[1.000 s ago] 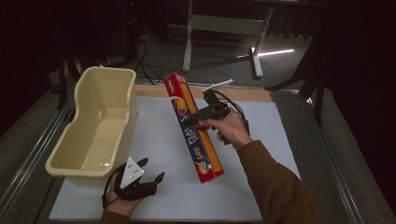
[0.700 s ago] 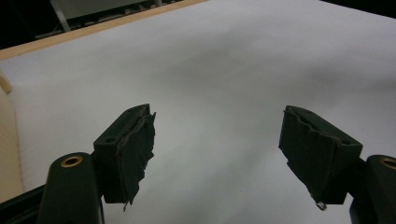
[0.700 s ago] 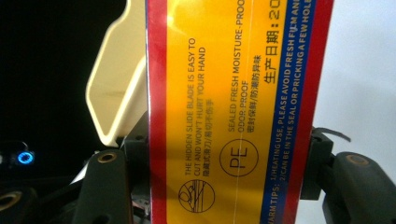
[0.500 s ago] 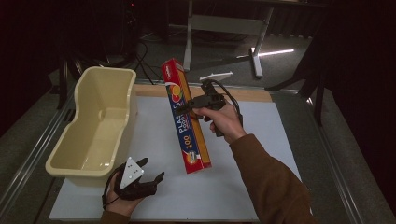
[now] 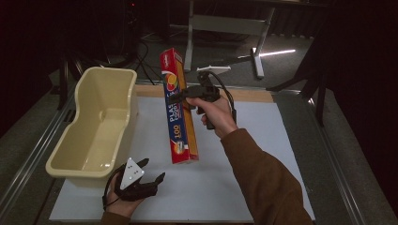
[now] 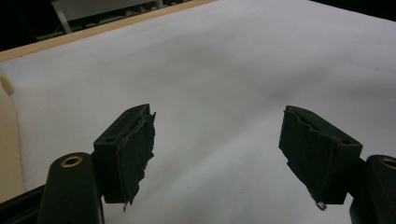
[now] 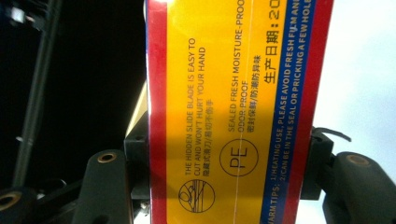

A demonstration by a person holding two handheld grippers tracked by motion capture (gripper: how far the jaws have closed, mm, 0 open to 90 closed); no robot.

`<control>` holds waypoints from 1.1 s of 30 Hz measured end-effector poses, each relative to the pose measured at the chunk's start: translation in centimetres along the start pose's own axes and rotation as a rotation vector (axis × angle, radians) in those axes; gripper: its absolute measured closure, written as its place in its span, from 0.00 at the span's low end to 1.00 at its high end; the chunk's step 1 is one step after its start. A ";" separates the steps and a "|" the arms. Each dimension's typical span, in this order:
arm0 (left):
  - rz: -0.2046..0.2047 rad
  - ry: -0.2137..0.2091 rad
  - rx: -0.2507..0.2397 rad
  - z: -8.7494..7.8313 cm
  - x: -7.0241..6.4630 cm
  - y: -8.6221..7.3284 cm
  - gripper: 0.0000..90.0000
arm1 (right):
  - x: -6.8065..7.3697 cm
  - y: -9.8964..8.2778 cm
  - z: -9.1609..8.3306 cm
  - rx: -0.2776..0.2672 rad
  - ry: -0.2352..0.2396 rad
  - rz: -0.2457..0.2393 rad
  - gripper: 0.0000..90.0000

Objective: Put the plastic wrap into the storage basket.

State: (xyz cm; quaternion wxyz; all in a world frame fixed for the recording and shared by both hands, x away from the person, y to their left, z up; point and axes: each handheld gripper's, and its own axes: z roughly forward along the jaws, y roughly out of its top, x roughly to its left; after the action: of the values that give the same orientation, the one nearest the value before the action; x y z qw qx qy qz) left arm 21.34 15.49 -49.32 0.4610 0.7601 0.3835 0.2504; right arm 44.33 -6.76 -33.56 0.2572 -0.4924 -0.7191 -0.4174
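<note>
- Long red-and-yellow cardboard box of plastic wrap (image 5: 178, 110) lifted clear of the white table mat (image 5: 263, 187), tilted with its far end up and leaning toward the tub, its near end hanging low over the mat.
- Right gripper (image 5: 187, 96) clamped across the box's upper half, one black jaw pressed on each long side (in the right gripper view the yellow printed face (image 7: 233, 107) sits squarely between both pads, which touch its red edges).
- Jaws set wide, as wide as the box itself.
- Right hand (image 5: 213, 112) wrapped round the gripper's handle, brown sleeve (image 5: 263, 183) trailing back toward the bottom edge of the high view.
- Left gripper (image 5: 148, 180) resting low at the near edge of the mat, just beside the near corner of the cream plastic tub (image 5: 94, 126), grey three-cornered plate on top.
- Left jaws spread well apart with nothing between them, only bare white mat (image 6: 224, 93) ahead (a sliver of the tub at the left border).
- Box beside the tub's right wall, not over it.
</note>
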 end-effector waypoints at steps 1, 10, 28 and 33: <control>0.000 0.000 -0.001 0.0 0.0 0.0 0.29 | 0.1 0.1 0.1 -0.004 0.002 0.010 0.44; -0.003 -0.002 -0.005 0.0 0.0 0.0 0.29 | 1.1 0.8 1.1 -0.039 0.016 0.028 0.44; 0.002 -0.008 -0.006 0.1 0.0 0.1 0.29 | 2.8 1.8 3.9 -0.075 0.040 0.069 0.44; 0.006 -0.013 -0.006 0.2 -0.2 0.1 0.29 | 3.1 2.1 4.6 -0.085 0.049 0.087 0.44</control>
State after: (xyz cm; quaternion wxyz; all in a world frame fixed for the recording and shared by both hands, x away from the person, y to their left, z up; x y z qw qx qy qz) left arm 21.43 15.17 -49.33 0.4652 0.7614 0.3774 0.2478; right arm 45.23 -0.99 -32.81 0.2716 -0.5234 -0.6720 -0.4479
